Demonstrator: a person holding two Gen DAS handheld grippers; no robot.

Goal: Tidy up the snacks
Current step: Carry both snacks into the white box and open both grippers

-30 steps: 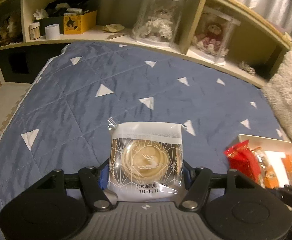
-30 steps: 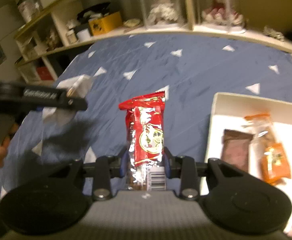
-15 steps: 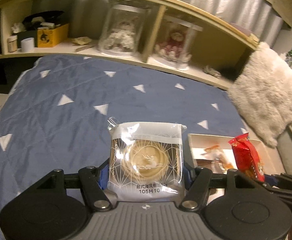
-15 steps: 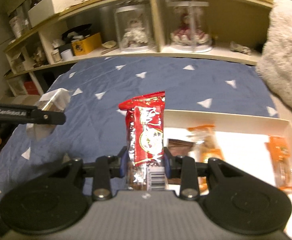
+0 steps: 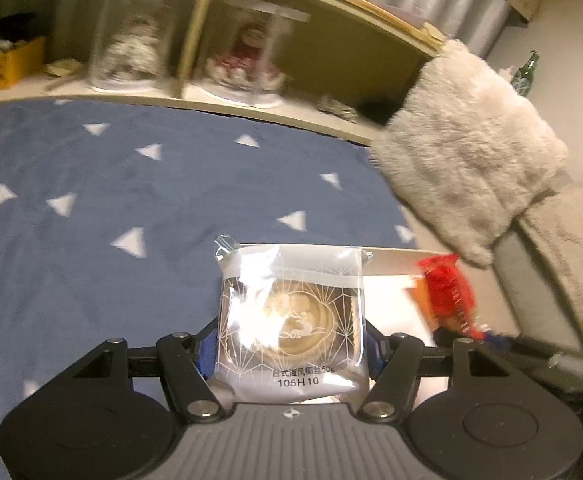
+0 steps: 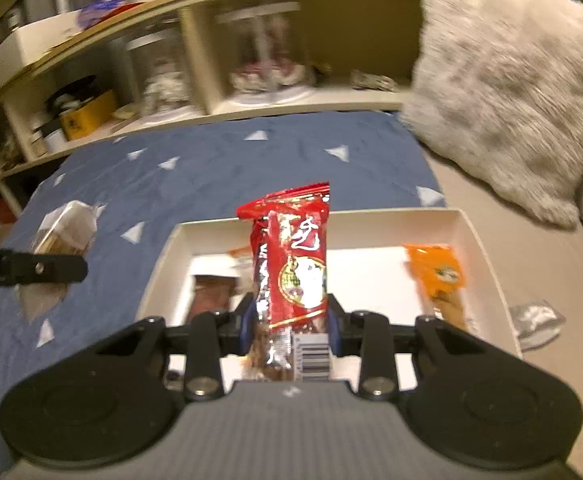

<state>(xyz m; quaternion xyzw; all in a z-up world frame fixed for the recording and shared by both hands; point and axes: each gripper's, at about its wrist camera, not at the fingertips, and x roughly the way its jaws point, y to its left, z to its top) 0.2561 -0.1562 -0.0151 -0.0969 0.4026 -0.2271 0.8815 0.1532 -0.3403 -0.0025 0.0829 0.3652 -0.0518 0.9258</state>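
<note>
My left gripper is shut on a clear-wrapped round pastry, held above the blue bedspread just left of the white tray. The right gripper is shut on a red snack packet, which hangs over the white tray. Inside the tray lie an orange packet and a brown packet. In the left wrist view the red packet shows at the right; in the right wrist view the pastry and the left gripper's finger show at the left.
A blue bedspread with white triangles covers the bed. A fluffy white cushion lies at the right, by the tray. Behind the bed runs a wooden shelf with doll display jars. A small clear wrapper lies right of the tray.
Both grippers have swung right across the bed, each keeping its snack. The tray has come under the right gripper and the cushion has come into view.
</note>
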